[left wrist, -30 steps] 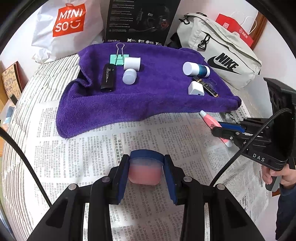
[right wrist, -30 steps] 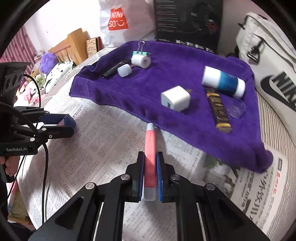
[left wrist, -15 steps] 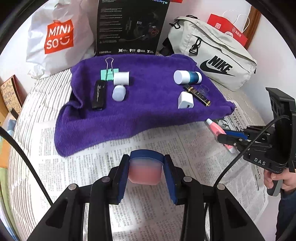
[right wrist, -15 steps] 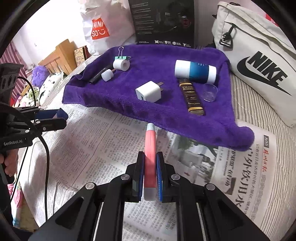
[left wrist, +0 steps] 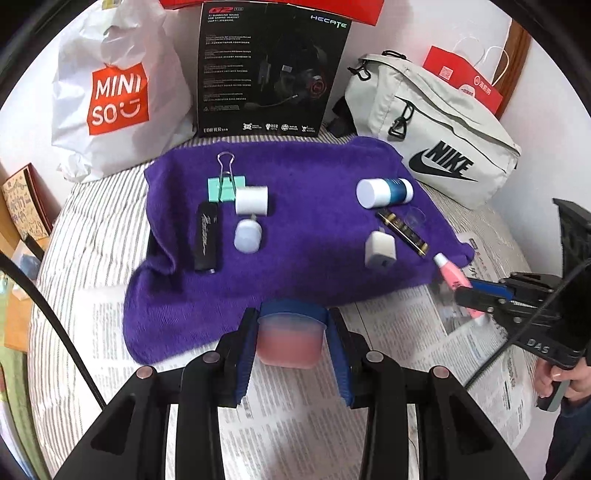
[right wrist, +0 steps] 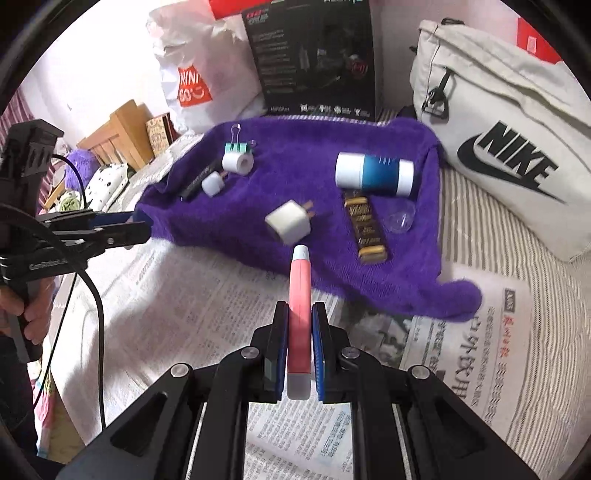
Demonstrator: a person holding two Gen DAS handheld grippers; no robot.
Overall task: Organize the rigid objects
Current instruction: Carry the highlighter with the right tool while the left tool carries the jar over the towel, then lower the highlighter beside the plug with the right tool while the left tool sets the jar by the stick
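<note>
From the left wrist, a purple towel [left wrist: 314,236] lies on newspaper [left wrist: 406,347] over a striped bed, and the left gripper [left wrist: 291,332], hovering at the towel's near edge, has its jaws pressed against a pink jar with a blue lid [left wrist: 290,338], while a black stick [left wrist: 207,236] and white charger [left wrist: 380,249] rest on the towel. From the right wrist, the right gripper [right wrist: 299,347] clamps a pink tube [right wrist: 300,295] narrowly between its pads, the tube's white tip reaching over the towel's near edge just before the charger.

A striped mattress [left wrist: 99,236] lies under spread newspaper [right wrist: 207,295]; a white wall [left wrist: 399,33] stands ahead, a wooden headboard [right wrist: 122,136] far left.
</note>
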